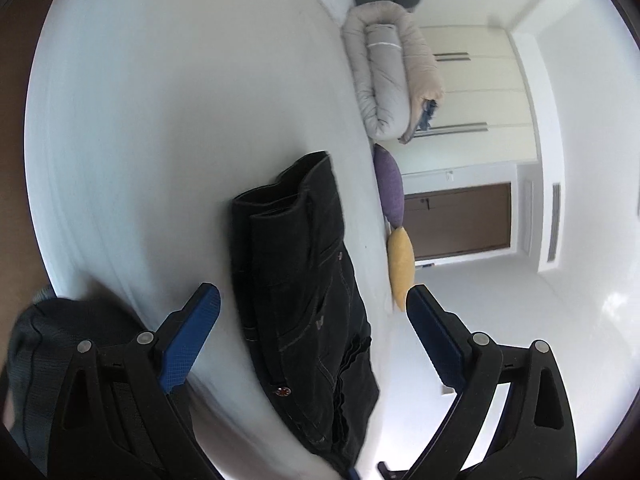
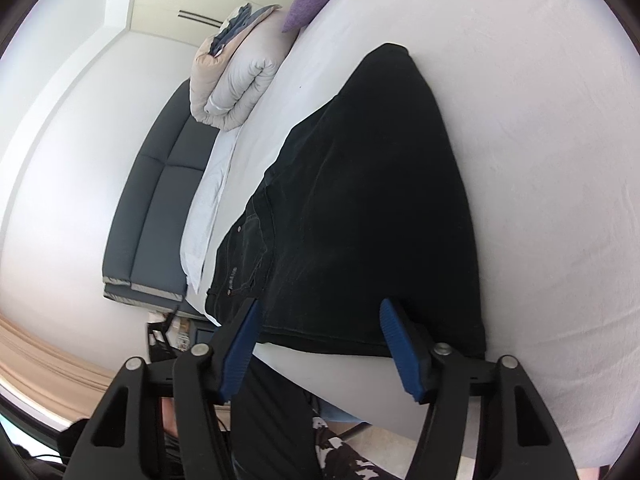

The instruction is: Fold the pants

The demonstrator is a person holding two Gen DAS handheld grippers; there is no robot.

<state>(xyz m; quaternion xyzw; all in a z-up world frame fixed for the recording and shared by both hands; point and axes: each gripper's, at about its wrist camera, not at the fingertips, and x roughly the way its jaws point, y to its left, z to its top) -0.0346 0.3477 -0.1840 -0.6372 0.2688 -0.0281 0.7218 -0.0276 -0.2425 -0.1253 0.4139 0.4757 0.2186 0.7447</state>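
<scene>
Lying folded on white bed point(image 1: 160, 120): black pants point(image 1: 304, 288)
Left gripper point(image 1: 312, 320) released, pants at 12 o'clock between its fingers; right gripper point(image 2: 320, 332) released, empty, hem at 12 o'clock

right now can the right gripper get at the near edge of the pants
Probably yes. The right gripper is open with the near edge of the black pants lying between its fingers on the bed, and nothing sits between them.
</scene>
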